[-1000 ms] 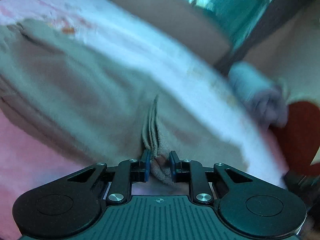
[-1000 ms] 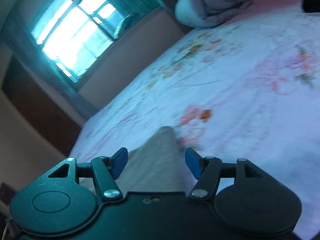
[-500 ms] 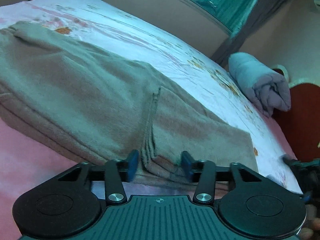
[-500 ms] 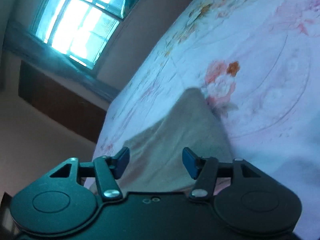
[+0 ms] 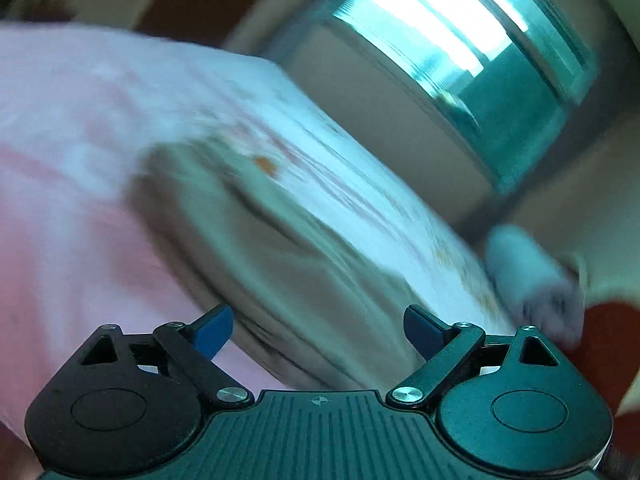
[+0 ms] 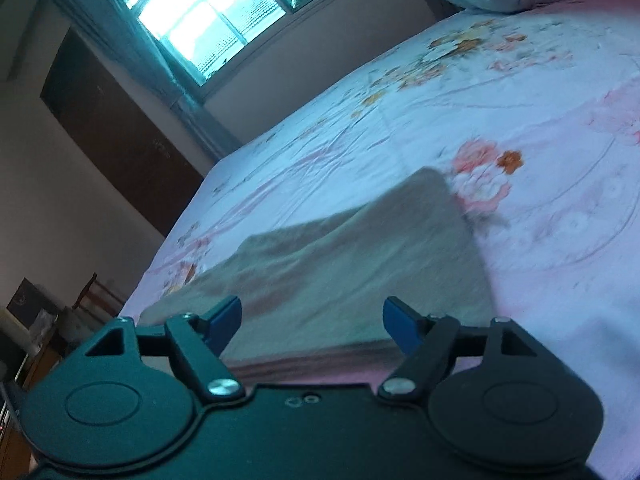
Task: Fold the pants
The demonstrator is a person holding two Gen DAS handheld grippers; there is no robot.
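Pants (image 6: 352, 264) are lying folded on the near bed (image 6: 540, 240), so I am holding both grippers, left gripper (image 5: 318, 330) and right gripper (image 6: 312, 322), spread and empty.

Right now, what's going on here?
A person with two hand-held grippers is folding grey-beige fleece pants on a pink floral bedsheet. The left hand-held gripper and right hand-held gripper are both open, holding nothing. The pants lie folded on the bed; the left view is motion-blurred.
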